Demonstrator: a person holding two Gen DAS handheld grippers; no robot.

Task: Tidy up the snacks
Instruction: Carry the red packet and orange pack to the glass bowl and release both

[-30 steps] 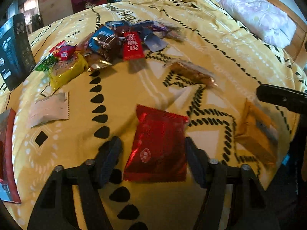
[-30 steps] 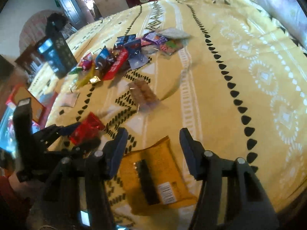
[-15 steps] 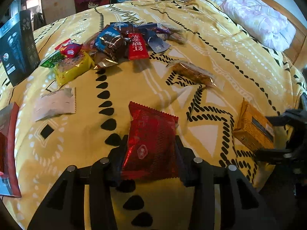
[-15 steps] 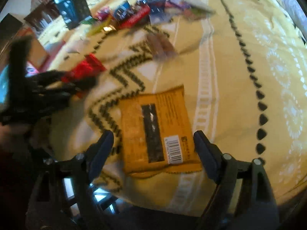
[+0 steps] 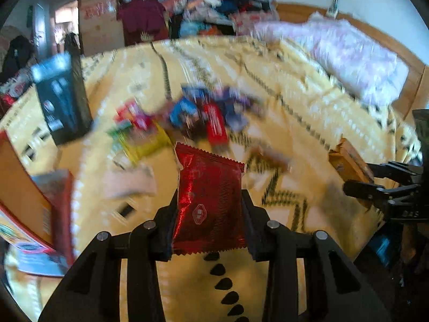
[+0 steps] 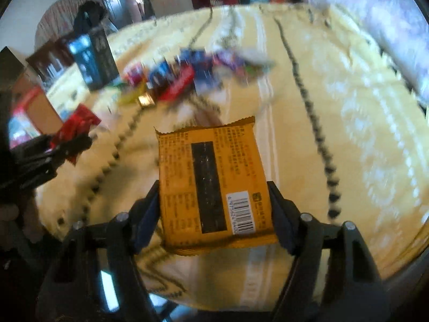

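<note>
My left gripper (image 5: 209,198) has its jaws closing on a shiny red snack packet (image 5: 209,171). Both pads press its side edges and it hangs clear of the yellow bedspread (image 5: 295,123). My right gripper (image 6: 213,187) is also closing, and its pads squeeze an orange snack packet (image 6: 209,161) held back side up, barcode showing, above the bed. In the left wrist view the right gripper (image 5: 375,182) appears at the right edge with the orange packet (image 5: 346,158). The right wrist view shows the left gripper (image 6: 64,145) at the left with the red packet (image 6: 80,123).
A blurred pile of several mixed snacks (image 5: 193,118) lies mid-bed, with a white packet (image 5: 128,182) and a brown packet (image 5: 268,155) nearer. A black box (image 5: 61,102) stands at the left, an orange carton (image 5: 24,201) below it. A pink quilt (image 5: 354,53) lies at the far right.
Both packets lay flat on the bedspread before. The left jaws closed on the red one and lifted it. The right jaws spread around the orange one, gripped it and raised it.
</note>
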